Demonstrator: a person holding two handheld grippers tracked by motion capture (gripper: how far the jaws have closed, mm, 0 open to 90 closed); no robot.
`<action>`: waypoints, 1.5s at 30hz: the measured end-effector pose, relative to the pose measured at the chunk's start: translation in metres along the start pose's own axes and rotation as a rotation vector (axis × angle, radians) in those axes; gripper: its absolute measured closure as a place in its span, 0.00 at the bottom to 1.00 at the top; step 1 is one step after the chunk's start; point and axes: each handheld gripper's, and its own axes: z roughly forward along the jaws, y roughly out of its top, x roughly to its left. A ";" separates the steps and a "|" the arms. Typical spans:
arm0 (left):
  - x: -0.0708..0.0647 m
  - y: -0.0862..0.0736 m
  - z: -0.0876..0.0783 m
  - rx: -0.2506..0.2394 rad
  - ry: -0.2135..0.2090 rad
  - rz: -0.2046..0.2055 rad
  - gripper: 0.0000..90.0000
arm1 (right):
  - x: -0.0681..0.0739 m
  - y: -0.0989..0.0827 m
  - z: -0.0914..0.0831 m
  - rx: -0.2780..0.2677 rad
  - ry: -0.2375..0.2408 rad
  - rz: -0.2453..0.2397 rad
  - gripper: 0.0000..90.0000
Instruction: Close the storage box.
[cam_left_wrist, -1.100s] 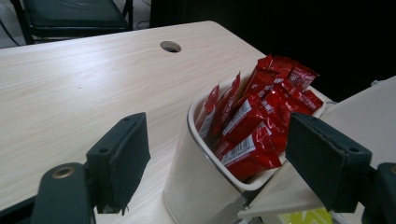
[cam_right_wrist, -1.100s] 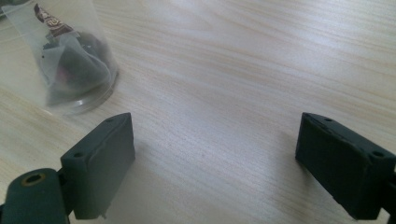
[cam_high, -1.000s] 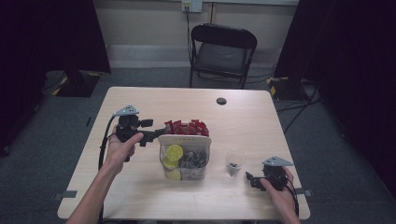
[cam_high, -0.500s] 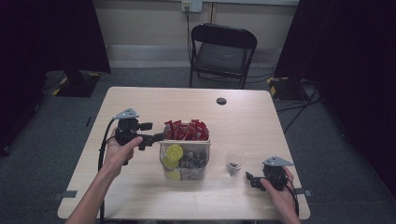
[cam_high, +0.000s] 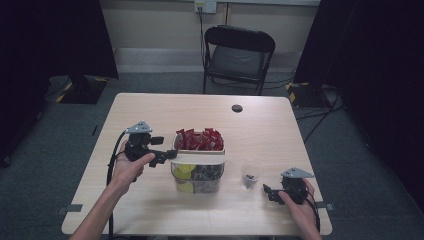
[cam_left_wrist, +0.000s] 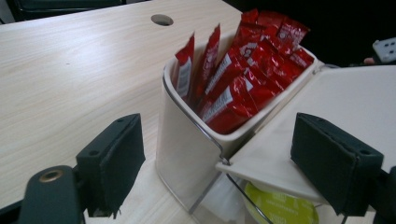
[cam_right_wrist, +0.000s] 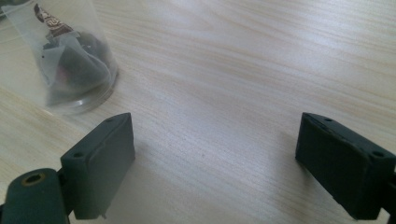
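Note:
A white organiser (cam_high: 198, 161) stands mid-table, and its rear bin (cam_left_wrist: 187, 140) holds several red packets (cam_left_wrist: 243, 70). A white flap (cam_left_wrist: 336, 107) lies flat over its clear front section, where yellow pods (cam_left_wrist: 280, 209) show underneath. My left gripper (cam_high: 167, 156) is at the organiser's left side. It is open (cam_left_wrist: 224, 158), with its jaws either side of the bin's corner and the flap's hinge edge. My right gripper (cam_high: 267, 192) rests open (cam_right_wrist: 215, 163) on bare wood near the front right edge. A clear cup (cam_right_wrist: 65, 60) holding a dark packet stands just beyond it.
The clear cup (cam_high: 251, 172) sits between the organiser and my right gripper. A round cable hole (cam_high: 237, 108) marks the far side of the table (cam_high: 280, 125). A black folding chair (cam_high: 239, 55) stands behind the far edge.
My left gripper has moved right and slightly nearer, up against the organiser. The white flap now covers the yellow pods that showed from above. The right gripper has stayed still.

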 end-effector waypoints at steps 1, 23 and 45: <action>0.000 -0.001 0.000 0.007 0.000 0.005 0.18 | 0.000 0.000 0.000 0.000 0.000 0.000 0.12; 0.000 -0.012 0.016 0.065 0.010 0.005 0.18 | 0.000 0.000 0.000 0.000 0.000 0.000 0.12; 0.007 -0.024 -0.010 0.033 0.052 -0.007 0.18 | 0.000 0.000 0.000 0.000 0.003 -0.001 0.12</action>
